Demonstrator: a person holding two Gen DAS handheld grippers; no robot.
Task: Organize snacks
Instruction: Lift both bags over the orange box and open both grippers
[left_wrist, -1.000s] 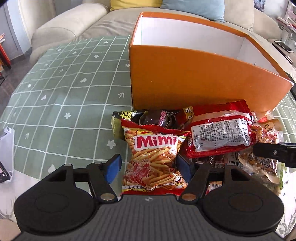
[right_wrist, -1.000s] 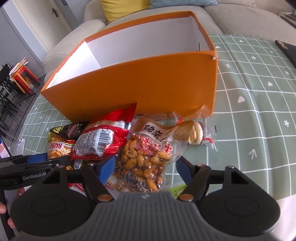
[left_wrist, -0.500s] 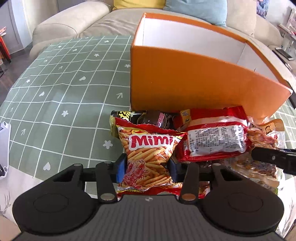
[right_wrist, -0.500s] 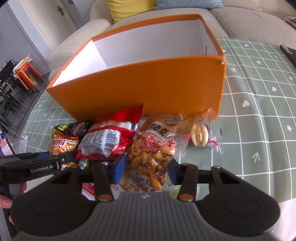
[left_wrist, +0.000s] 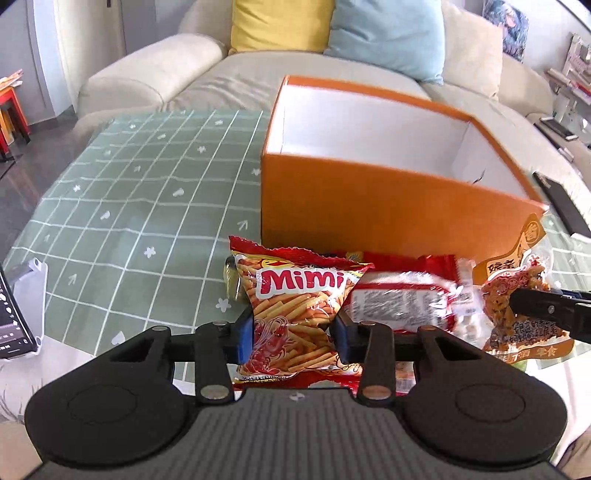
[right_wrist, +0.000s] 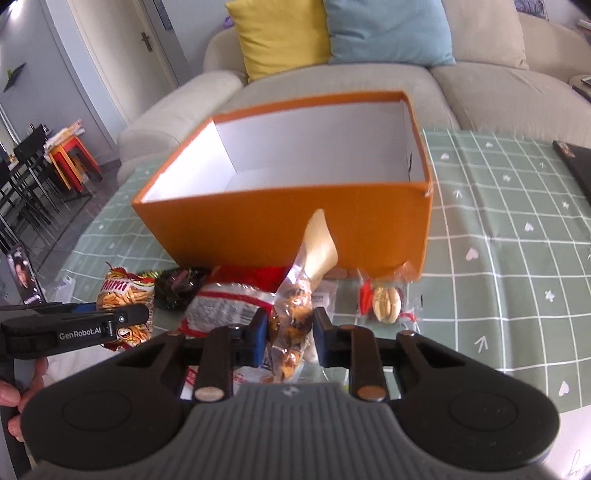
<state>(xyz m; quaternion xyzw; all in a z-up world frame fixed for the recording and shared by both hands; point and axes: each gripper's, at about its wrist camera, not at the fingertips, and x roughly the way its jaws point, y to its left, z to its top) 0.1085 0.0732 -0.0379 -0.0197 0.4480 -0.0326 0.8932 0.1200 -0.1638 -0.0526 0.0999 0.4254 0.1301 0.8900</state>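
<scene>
A red Mimi snack bag (left_wrist: 295, 291) sits between the blue pads of my left gripper (left_wrist: 291, 332), whose jaws are closing and press its sides; the bag hangs above the green checked tablecloth (left_wrist: 147, 206). My right gripper (right_wrist: 290, 328) is shut on a clear bag of brown nuts (right_wrist: 295, 295), raised and tilted in front of the orange box (right_wrist: 277, 218). The box (left_wrist: 369, 210) stands open just behind the snack pile, its white inside bare. In the left wrist view the nut bag (left_wrist: 517, 291) shows at the right, pinched by the other gripper.
A red packet with a white label (left_wrist: 399, 302), a dark wrapper (right_wrist: 177, 286) and a small wrapped bun (right_wrist: 386, 304) lie in front of the box. A dark flat device (right_wrist: 576, 158) lies at the table's right. A sofa with cushions (right_wrist: 280, 37) stands behind.
Both grippers closed from wide open onto their bags, the left on the Mimi bag and the right on the nut bag. Both then rose, lifting the bags off the pile.
</scene>
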